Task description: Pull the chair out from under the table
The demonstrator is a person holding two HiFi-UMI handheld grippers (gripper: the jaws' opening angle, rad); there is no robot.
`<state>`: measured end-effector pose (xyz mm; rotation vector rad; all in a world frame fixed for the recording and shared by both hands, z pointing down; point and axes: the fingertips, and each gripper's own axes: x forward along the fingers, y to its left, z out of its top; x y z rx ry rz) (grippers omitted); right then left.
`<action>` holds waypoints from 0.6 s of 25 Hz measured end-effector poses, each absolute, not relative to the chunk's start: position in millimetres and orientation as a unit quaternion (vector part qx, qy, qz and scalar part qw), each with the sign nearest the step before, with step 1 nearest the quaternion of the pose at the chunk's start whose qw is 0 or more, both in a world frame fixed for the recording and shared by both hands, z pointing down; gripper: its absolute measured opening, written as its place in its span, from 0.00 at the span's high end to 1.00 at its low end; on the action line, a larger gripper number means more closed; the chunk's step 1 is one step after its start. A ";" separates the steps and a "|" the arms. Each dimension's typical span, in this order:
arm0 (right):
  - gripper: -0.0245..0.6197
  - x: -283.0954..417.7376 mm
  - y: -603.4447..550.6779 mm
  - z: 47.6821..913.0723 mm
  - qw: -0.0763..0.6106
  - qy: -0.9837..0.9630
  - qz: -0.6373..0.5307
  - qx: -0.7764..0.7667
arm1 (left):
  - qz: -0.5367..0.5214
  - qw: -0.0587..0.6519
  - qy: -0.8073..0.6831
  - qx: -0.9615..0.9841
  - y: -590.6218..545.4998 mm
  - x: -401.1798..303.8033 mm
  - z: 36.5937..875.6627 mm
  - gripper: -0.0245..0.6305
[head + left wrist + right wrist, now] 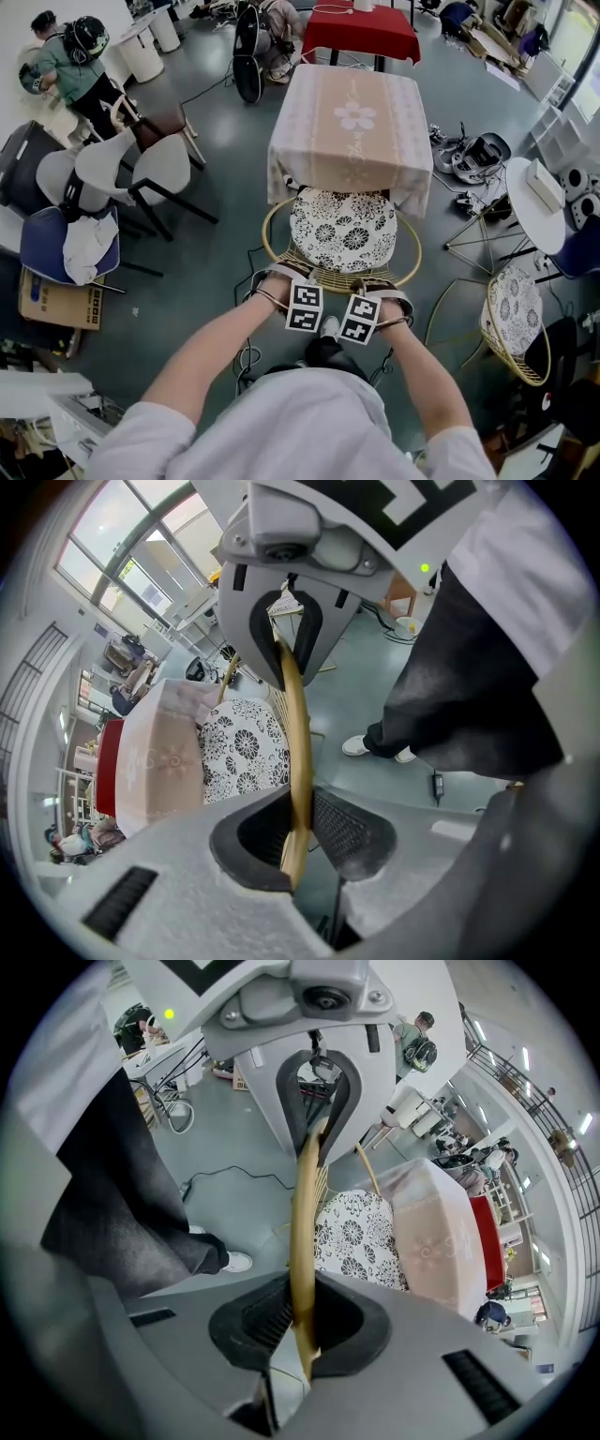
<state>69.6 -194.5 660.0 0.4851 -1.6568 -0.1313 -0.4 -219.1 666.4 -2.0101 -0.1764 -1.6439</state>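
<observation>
Chair: stands on the grey floor at the near edge of the worktop. The far part of the seat meets the hanging cloth, and most of the seat shows clear of it. Cannot tell how far the legs reach under.

Grip: left hand-held gripper and right hand-held gripper are each clenched on the chair's back rim, close together on its near arc. In both gripper views the golden rod runs between the pads, pinched.

Step in hand (judged): drawing the chair straight back toward the person, away from the near edge.
- Pull both sides evenly, or the chair may swing.
- Pull level, so the front legs do not lift.
- The rod is thin and round and may roll in the pads, so squeeze firmly.

Appearance: frame of thin golden rod with a hoop back. Round cushion, white with black flower print. Looks light and should slide readily.
</observation>
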 end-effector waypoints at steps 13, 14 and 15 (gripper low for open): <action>0.92 58.2 -156.8 659.3 0.650 -0.725 -0.049 0.223 | -0.605 0.269 -0.067 -0.746 -179.9 -11.9 665.3 0.87; 0.92 57.2 -154.0 659.5 0.651 -0.724 -0.047 0.223 | -0.605 0.269 -0.068 -0.746 -177.0 -13.0 665.5 0.87; 0.92 56.2 -151.2 659.5 0.651 -0.724 -0.046 0.223 | -0.606 0.269 -0.069 -0.746 -174.0 -14.2 665.7 0.87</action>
